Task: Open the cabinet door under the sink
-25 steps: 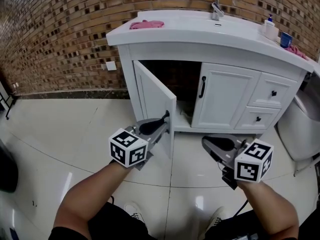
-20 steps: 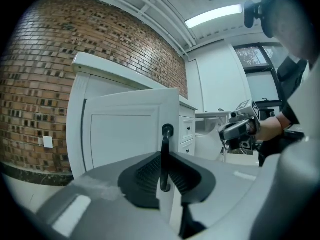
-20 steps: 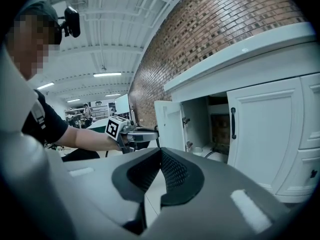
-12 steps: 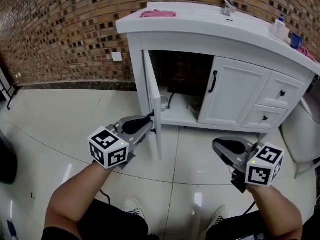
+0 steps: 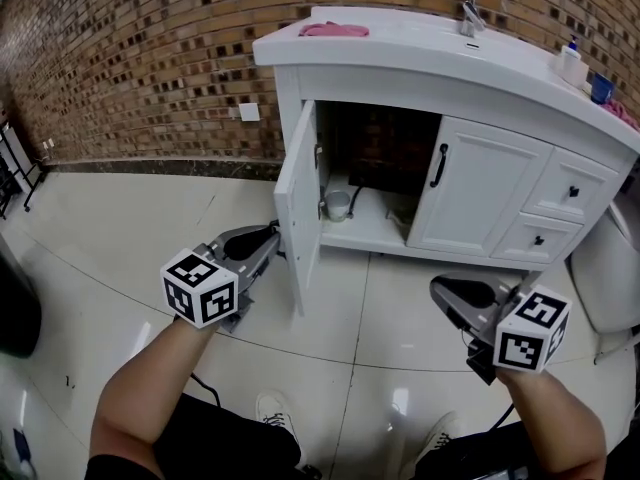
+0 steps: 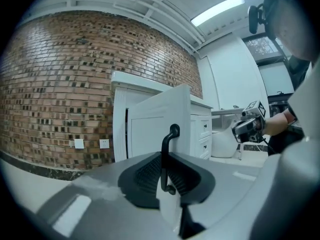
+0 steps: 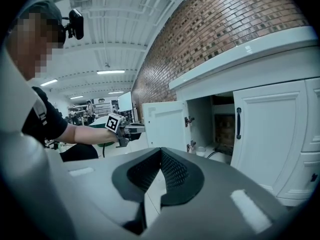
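Note:
The white vanity cabinet (image 5: 480,203) stands under the sink counter (image 5: 400,53). Its left door (image 5: 298,198) is swung out wide, edge-on towards me. My left gripper (image 5: 270,244) is at that door's outer face. In the left gripper view the black door handle (image 6: 169,144) stands upright between the pads, and the jaws are closing on it, the left gripper (image 6: 166,176) gripping it. The right door (image 5: 478,200) with its black handle (image 5: 438,165) stays closed. My right gripper (image 5: 442,290) hovers low in front of the cabinet, shut and empty; its pads (image 7: 172,171) meet.
Inside the open compartment sit a small cup (image 5: 338,205) and a hose. Two drawers (image 5: 570,193) lie at the right, a toilet (image 5: 612,278) beyond them. A pink cloth (image 5: 333,29) and faucet (image 5: 468,13) are on the counter. A brick wall (image 5: 130,58) runs behind.
The left door has swung further open, from half open to wide. My left gripper moved left with the handle. The right gripper stayed where it was.

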The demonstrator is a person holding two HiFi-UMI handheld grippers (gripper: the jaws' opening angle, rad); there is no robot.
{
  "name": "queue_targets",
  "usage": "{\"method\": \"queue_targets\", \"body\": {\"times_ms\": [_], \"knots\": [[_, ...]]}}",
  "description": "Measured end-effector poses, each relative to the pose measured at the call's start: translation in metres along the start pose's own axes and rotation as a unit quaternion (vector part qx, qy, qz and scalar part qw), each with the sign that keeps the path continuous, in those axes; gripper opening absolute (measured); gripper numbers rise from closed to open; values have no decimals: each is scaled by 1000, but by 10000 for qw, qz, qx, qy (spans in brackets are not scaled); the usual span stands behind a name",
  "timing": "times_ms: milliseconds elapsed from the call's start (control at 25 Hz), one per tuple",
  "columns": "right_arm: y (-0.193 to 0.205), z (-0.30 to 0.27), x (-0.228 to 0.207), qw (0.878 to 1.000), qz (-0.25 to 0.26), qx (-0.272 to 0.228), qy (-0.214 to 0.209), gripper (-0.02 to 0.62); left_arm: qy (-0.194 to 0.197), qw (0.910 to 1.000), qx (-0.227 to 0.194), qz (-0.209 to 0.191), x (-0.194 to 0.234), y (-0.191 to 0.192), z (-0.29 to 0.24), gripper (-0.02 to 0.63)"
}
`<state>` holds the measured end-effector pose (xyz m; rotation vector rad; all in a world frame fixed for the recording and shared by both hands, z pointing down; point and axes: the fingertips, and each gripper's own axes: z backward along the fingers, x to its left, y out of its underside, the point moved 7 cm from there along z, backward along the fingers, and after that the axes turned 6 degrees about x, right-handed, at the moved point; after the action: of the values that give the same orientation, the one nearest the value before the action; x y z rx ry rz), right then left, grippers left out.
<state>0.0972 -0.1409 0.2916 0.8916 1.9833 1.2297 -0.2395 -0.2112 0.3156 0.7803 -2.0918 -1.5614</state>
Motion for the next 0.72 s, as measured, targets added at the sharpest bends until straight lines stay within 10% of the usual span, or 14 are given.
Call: {"method": "queue_targets", "body": {"times_ms": [720], "knots": [[1, 14, -5, 9996, -234, -178, 19, 8, -313, 9994, -125, 97, 31, 9, 26, 43]]}}
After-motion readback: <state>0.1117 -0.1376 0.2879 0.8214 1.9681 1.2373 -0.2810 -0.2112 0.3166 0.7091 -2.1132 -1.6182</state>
